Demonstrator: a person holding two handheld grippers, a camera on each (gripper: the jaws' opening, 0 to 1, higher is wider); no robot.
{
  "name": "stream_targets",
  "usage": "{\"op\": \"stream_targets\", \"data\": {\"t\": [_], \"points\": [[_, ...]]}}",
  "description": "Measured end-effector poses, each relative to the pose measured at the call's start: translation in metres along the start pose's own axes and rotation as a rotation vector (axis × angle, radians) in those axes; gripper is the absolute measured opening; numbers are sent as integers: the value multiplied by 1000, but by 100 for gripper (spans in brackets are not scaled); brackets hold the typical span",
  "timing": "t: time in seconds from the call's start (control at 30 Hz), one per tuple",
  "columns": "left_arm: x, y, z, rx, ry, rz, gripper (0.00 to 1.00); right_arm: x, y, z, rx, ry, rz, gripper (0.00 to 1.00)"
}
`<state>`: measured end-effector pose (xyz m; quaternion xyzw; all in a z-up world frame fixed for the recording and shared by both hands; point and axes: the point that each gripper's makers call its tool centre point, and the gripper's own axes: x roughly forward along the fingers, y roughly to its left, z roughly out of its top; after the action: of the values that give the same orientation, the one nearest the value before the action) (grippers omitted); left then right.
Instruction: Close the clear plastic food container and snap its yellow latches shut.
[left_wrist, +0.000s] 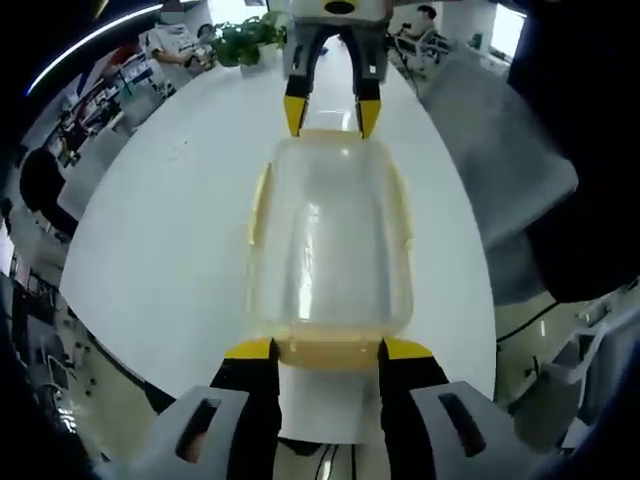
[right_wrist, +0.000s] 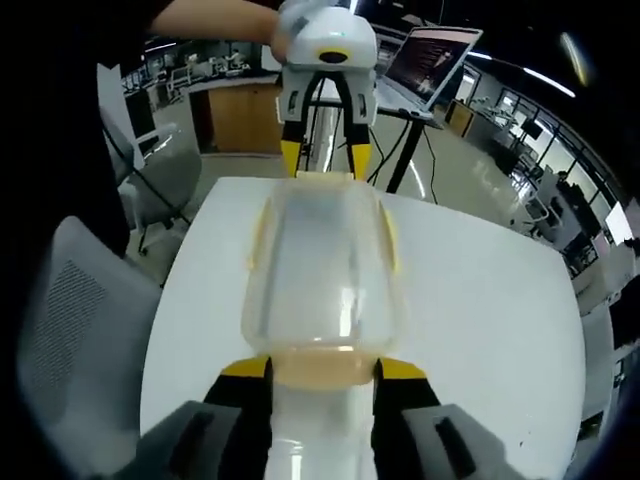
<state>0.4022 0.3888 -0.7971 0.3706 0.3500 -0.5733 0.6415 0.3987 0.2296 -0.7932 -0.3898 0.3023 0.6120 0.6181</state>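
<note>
- The clear plastic food container (left_wrist: 330, 245) with its yellow latches (left_wrist: 258, 205) lies at the centre of both views (right_wrist: 320, 275), lid on, resting on the white worktop (left_wrist: 170, 240).
- The white worktop fills the middle of each frame (right_wrist: 480, 300); a grey mesh chair (right_wrist: 70, 330) stands at the lower left of the right gripper view.
- An open laptop (right_wrist: 430, 60) on a stand sits at the upper right of that view.
- A green potted plant (left_wrist: 245, 40) sits at the top of the left gripper view.
- The left gripper (left_wrist: 328, 350) rises from the bottom, jaws set wide at the container's near end latch (left_wrist: 330, 352).
- The right gripper (right_wrist: 322, 370) does likewise, jaws wide, flanking the opposite end latch (right_wrist: 322, 365).
</note>
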Motion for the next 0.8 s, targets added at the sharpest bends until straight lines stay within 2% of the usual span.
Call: {"op": "stream_targets", "data": {"t": [0.3,0.43,0.6,0.8], "points": [[-3,-3,15,6,1,13,35,-13,2,-6,1,4,5,36],[-4,-4,16,11,19,24,35,-15,5,-6,-8,2,4,36],[-6,-8,25,-15,-2,40,35,-21,3,-11,-21,6,-9,36],[-6,-13,34,-15,8,50,35,-29,8,-15,-28,-3,-13,36]]}}
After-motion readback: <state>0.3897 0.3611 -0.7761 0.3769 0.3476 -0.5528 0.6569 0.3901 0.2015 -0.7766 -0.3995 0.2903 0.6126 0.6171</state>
